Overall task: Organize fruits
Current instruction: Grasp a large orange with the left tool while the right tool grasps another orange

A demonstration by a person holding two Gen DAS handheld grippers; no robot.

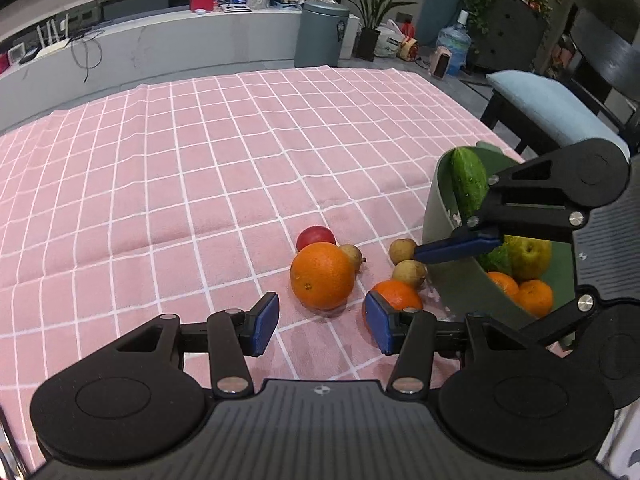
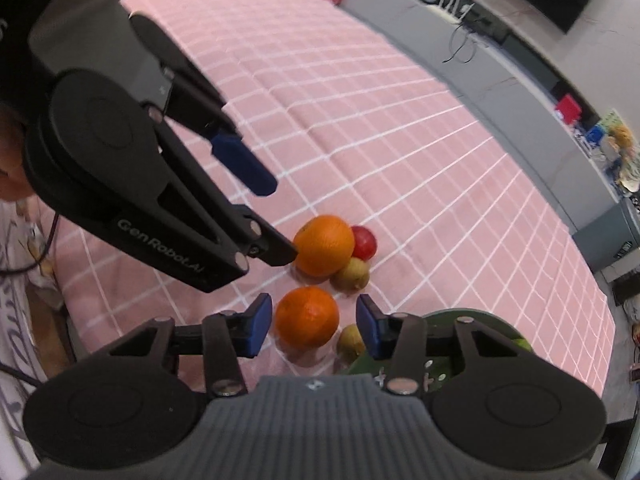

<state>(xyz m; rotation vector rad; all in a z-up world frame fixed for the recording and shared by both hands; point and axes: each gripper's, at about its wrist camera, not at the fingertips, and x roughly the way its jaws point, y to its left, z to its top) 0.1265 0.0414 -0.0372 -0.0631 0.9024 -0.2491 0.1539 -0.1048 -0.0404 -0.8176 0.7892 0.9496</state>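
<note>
The small orange looks firm and round, light enough for one claw, with a waxy, pebbled skin that could roll or slip if pinched off-centre. The best hold is probably across its widest part, pads level on opposite sides, with gentle pressure so the peel does not bruise.

It is bright orange and a little squat. It lies on the pink checked tablecloth just beside the green bowl, which sits at about three o'clock in the left wrist view. A small brownish fruit touches or nearly touches it on the bowl side; the view there is too cramped to be sure which.

The right gripper is wide open, holding nothing, its blue pads either side of the small orange with space to spare. The left gripper is also spread wide and empty, pointing at twelve o'clock toward the big orange, which rests against a red fruit and another small brownish fruit.

The bowl already holds a cucumber leaning on its rim, a yellow-green apple and two more oranges.
</note>
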